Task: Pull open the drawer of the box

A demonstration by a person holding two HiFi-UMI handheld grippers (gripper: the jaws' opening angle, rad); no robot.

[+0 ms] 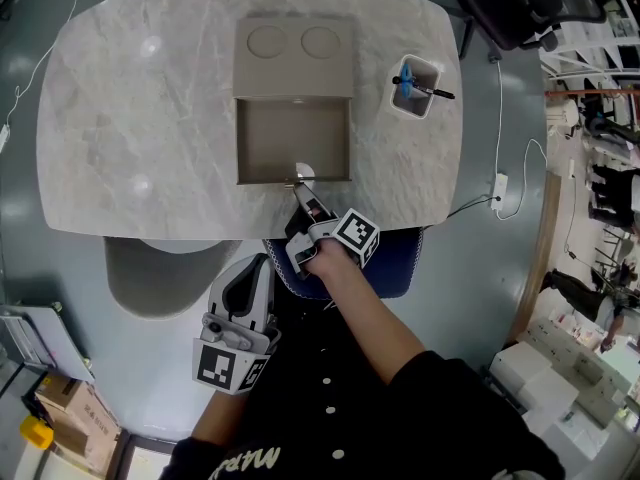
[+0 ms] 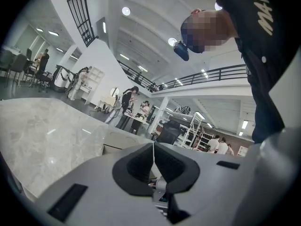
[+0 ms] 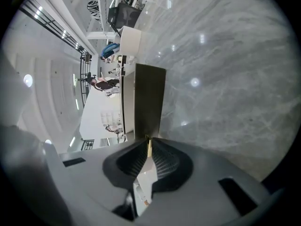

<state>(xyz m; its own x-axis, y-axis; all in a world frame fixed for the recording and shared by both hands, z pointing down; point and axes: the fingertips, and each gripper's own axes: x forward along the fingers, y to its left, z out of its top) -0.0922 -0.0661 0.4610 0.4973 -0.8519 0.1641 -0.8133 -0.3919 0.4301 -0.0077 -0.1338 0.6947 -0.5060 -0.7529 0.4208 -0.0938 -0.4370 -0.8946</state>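
— How should this pull be going?

— Straight towards the body and level, I'd say, with no twist. The right tool [image 1: 297,186] is gripping only a thin pull tab [image 3: 149,146], so a sideways tug is risking a slip.

— How far open is that tool?

— Not at all: its jaws are pressing together on the tab, with nothing else between them. The left tool [image 1: 262,265] is hanging closed and empty near the body, well apart from everything.

— And the drawer?

— The drawer [image 1: 292,138] is standing well out of the box [image 1: 294,56], towards the person, showing a bare floor. I'm judging it near its stop, so easing off is making sense: nothing is steadying the box on the tabletop [image 1: 130,118].
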